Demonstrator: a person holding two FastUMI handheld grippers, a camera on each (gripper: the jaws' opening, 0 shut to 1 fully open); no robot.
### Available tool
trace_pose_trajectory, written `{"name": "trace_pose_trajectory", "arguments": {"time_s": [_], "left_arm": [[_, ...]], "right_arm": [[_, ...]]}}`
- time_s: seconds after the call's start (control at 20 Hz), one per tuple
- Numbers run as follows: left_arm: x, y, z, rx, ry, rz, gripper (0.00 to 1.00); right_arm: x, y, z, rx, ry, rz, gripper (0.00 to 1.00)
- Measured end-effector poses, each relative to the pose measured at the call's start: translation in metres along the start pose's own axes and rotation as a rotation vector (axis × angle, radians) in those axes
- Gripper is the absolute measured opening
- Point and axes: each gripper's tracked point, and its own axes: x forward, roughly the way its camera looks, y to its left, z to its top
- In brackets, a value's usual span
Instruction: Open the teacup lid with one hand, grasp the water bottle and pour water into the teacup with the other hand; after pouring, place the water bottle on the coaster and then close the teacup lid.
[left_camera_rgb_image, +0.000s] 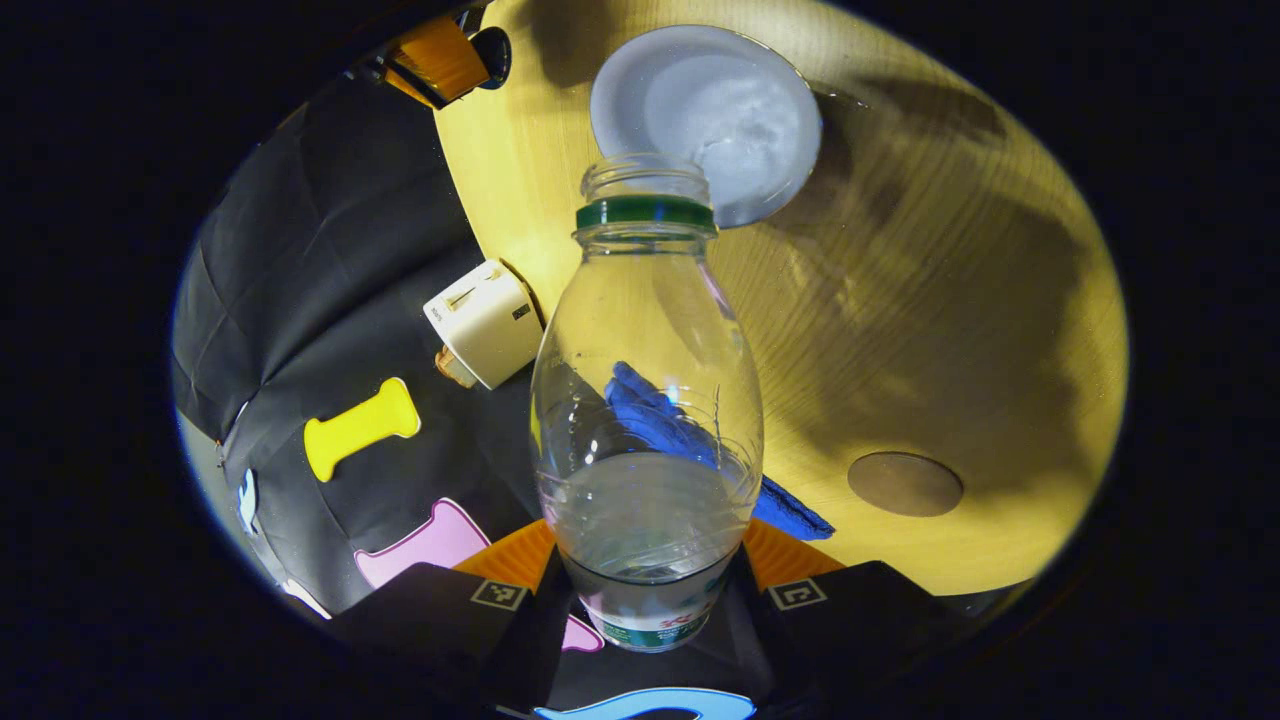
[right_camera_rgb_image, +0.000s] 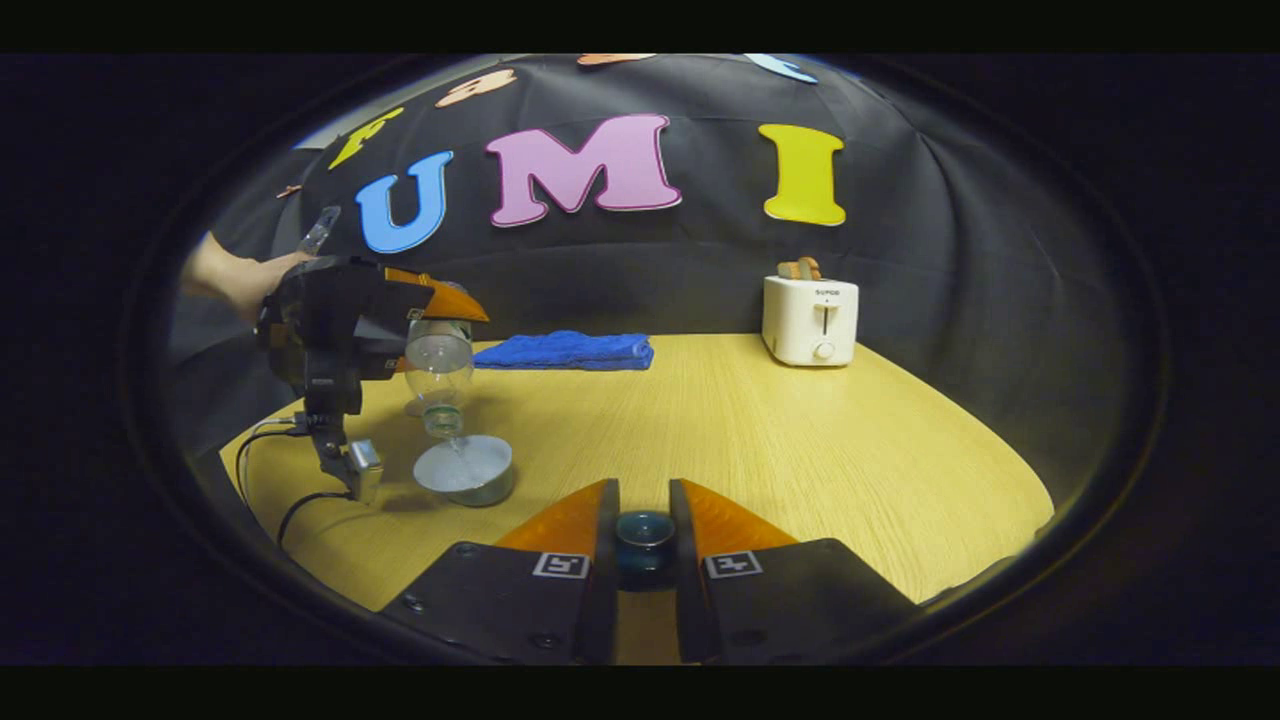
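My left gripper (left_camera_rgb_image: 645, 560) is shut on the lower body of a clear water bottle (left_camera_rgb_image: 645, 400). The bottle has a green neck ring and no cap, and it is part full. It is tipped with its mouth over the open pale teacup (left_camera_rgb_image: 735, 110). In the right gripper view the bottle (right_camera_rgb_image: 438, 365) hangs mouth-down just above the teacup (right_camera_rgb_image: 465, 470), held by the left gripper (right_camera_rgb_image: 440, 315) and a hand (right_camera_rgb_image: 235, 280). My right gripper (right_camera_rgb_image: 644, 490) is shut on the dark round teacup lid (right_camera_rgb_image: 645, 540), low over the table's near side. A round brown coaster (left_camera_rgb_image: 905, 484) lies flat on the table.
A white toaster (right_camera_rgb_image: 810, 320) stands at the back right of the yellow wooden table (right_camera_rgb_image: 800, 450). A folded blue towel (right_camera_rgb_image: 565, 350) lies at the back. Black cables (right_camera_rgb_image: 300, 500) trail across the table's left edge under the left gripper.
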Motion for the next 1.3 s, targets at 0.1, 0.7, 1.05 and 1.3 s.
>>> {"name": "trace_pose_trajectory", "arguments": {"time_s": [0.1,0.7,1.05,1.3], "left_arm": [[0.001,0.000,0.000,0.009,-0.005,0.004,0.72],[0.001,0.002,0.001,0.000,-0.013,0.036,0.72],[-0.002,-0.006,0.008,-0.092,-0.025,0.043,0.72],[-0.007,-0.033,0.006,-0.363,-0.050,-0.017,0.72]], "right_arm": [[-0.001,0.000,0.003,0.010,-0.007,-0.006,0.27],[-0.001,0.007,0.006,0.035,-0.010,-0.019,0.27],[-0.003,0.013,0.008,0.024,-0.005,-0.012,0.22],[-0.004,0.014,0.018,-0.008,-0.013,-0.008,0.27]]}}
